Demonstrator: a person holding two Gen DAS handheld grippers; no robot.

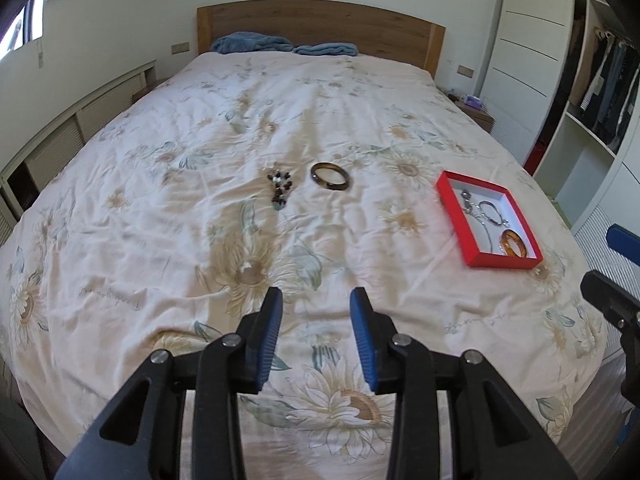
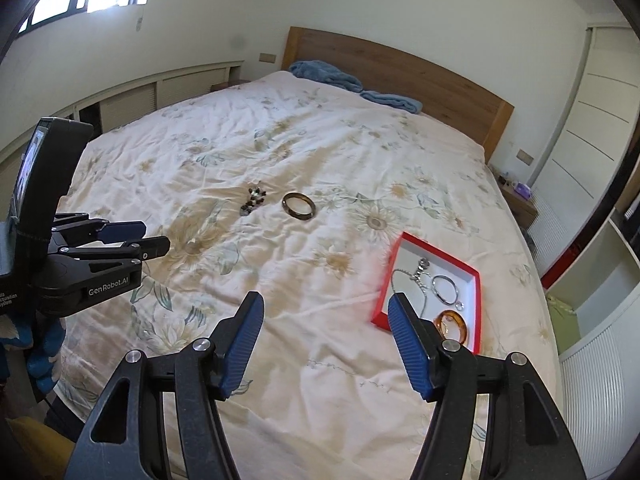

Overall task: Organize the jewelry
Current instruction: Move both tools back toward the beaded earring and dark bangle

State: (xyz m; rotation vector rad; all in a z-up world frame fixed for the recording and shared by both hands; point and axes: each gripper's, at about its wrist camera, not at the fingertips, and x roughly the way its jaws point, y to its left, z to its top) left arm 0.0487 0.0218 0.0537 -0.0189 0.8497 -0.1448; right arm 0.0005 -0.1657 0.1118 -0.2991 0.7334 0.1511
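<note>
Left wrist view shows the left gripper (image 1: 316, 300) with jaws apart and empty above the floral bedspread (image 1: 160, 220). Beyond lie a beaded bracelet (image 1: 281, 189) and dark bangle (image 1: 331, 176); the red box (image 1: 456, 216) sits right. The right gripper (image 2: 326, 308) gapes empty too.

Bed (image 1: 280, 120) with floral cover: bead bracelet (image 1: 280, 188), dark bangle (image 1: 330, 176), red box (image 1: 448, 188), blue blankets (image 1: 252, 43) at headboard.

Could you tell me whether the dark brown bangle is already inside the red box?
No, the dark brown bangle lies on the bedspread beside the bead bracelet, well apart from the red box.
</note>
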